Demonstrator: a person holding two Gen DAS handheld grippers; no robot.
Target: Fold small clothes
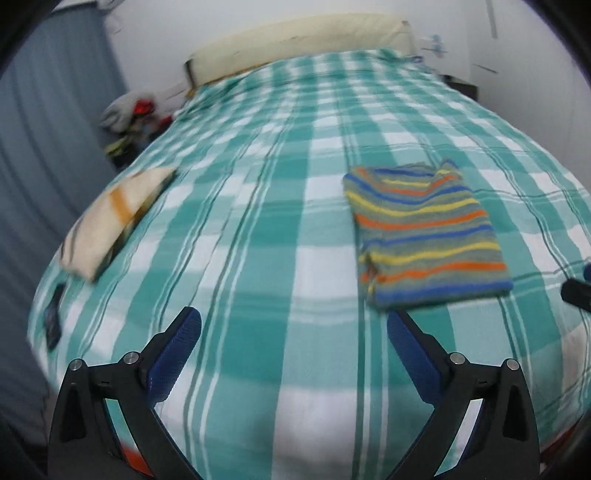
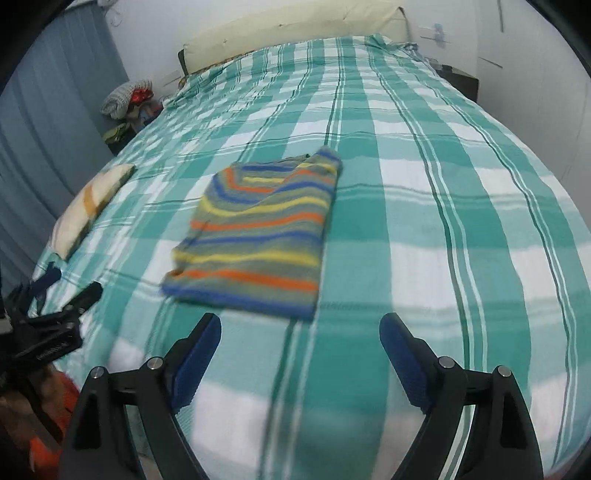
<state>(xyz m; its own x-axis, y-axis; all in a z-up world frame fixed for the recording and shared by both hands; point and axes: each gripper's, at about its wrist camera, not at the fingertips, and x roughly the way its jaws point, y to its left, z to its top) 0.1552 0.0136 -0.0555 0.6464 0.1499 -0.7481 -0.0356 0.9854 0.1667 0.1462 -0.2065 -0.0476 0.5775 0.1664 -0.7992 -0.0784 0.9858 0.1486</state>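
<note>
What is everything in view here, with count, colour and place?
striped garment: one, grey with blue, yellow and orange stripes, folded flat mid-bed
cream cloth: one, cream with an orange band, folded at the bed's left edge
bedspread: one, teal and white check, covering the bed
pillow: one, cream, at the head
clothes pile: one, mixed colours, left of the bed
left gripper: fingers blue, open, empty
right gripper: fingers blue, open, empty

Folded sweater (image 2: 255, 232) on the bedspread (image 2: 424, 206), folded cloth (image 2: 90, 206) well left, headboard (image 2: 295, 33) behind.
</note>
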